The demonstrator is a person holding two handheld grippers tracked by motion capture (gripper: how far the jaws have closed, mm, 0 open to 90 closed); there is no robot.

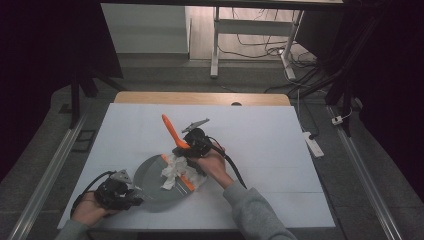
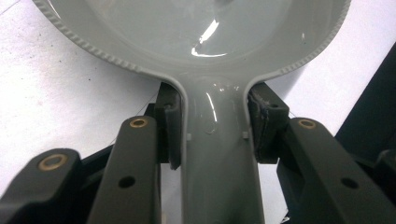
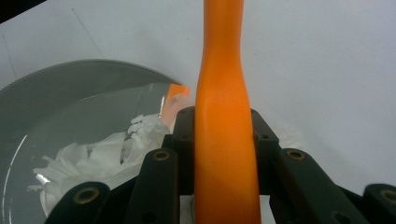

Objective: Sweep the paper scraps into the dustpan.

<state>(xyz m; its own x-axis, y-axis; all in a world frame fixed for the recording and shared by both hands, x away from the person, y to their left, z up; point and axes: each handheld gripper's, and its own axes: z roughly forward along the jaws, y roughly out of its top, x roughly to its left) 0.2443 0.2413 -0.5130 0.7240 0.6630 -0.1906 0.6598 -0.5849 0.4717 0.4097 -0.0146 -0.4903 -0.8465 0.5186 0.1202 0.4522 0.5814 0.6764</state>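
Grey dustpan point(image 1: 155, 182) lies flat on the white table point(image 1: 260, 150), near its front edge, crumpled white paper point(image 1: 172, 172) heaped at its right side. Left tongs point(image 1: 131, 196) clenched on the pan's handle point(image 2: 219, 154). Right tongs point(image 1: 187, 150) grasp an orange brush handle point(image 3: 224, 140), its free end tilted up and away, brush head point(image 1: 187, 181) down against the paper.

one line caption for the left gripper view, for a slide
Left gripper clamped on the handle of a glossy grey dustpan resting on the white table.
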